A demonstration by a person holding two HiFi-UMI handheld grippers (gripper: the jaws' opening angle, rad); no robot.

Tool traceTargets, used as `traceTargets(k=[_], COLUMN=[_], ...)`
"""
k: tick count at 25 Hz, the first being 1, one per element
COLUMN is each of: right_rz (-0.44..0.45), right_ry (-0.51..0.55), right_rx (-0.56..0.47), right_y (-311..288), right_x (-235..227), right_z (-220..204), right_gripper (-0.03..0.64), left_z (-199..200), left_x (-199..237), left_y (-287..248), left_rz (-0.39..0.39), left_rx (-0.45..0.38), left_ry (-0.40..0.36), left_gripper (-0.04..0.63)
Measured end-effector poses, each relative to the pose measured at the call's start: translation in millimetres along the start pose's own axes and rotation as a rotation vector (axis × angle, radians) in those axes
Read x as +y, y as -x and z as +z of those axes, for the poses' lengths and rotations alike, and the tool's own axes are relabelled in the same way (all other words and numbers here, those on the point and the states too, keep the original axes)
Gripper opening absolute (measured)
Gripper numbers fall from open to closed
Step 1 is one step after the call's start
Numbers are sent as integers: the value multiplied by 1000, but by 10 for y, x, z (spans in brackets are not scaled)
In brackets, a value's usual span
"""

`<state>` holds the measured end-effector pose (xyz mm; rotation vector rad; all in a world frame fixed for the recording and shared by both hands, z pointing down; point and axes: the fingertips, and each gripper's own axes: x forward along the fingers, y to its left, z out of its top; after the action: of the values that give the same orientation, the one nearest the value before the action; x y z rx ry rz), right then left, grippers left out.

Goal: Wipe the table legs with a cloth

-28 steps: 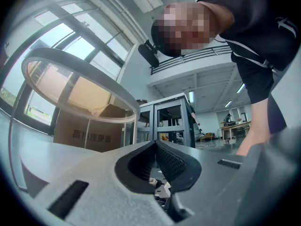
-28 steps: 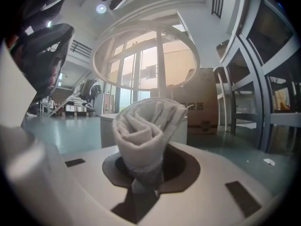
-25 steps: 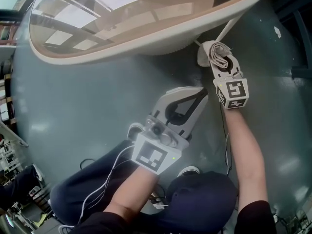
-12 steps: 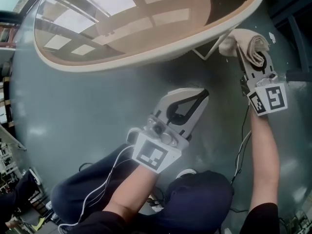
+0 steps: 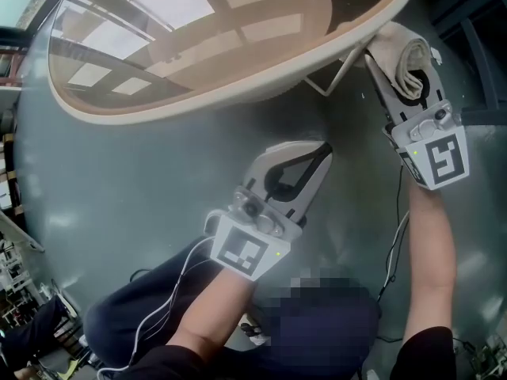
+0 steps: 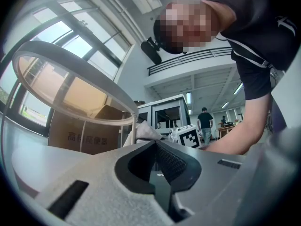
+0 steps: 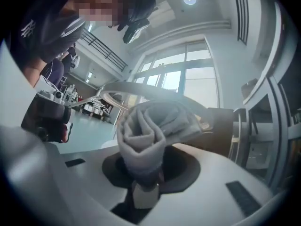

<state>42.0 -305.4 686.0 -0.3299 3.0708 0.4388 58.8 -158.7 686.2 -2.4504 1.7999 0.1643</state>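
Right tongs [image 5: 394, 60]: clamped on a rolled cloth [image 5: 410, 54]; the roll's end is seen close only in the right gripper view.
Cloth: held under the counter [image 5: 238, 93] rim, right against a thin white counter leg [image 6: 135, 132]; this is shown plainest in the left gripper view.
Left tongs [image 5: 313, 155]: together, nothing between them, over the grey floor [image 5: 119, 172], well apart from the leg.

right claw [image 5: 400, 50] + cloth [image 5: 413, 58] | moved up-right along table leg [image 5: 342, 70] | now against table rim [image 5: 238, 85]
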Motion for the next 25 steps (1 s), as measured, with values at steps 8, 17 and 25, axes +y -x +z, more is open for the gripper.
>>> traceTargets(k=[8,17,25], right_rz=[-20,-48,39], right_ry=[-141,-293,-473], right_rx=[148,346,547], right_y=[19,90,200], right_x=[304,621,799], right_z=[-1030,-2206,-2727], right_gripper=[81,81,81], left_z=[-107,-270,-252], left_x=[13,-1,9], left_y=[55,86,81], left_rz=[7,0,-3], left_rx=[23,53,53], left_ry=[12,15,43], left_gripper=[6,6,6])
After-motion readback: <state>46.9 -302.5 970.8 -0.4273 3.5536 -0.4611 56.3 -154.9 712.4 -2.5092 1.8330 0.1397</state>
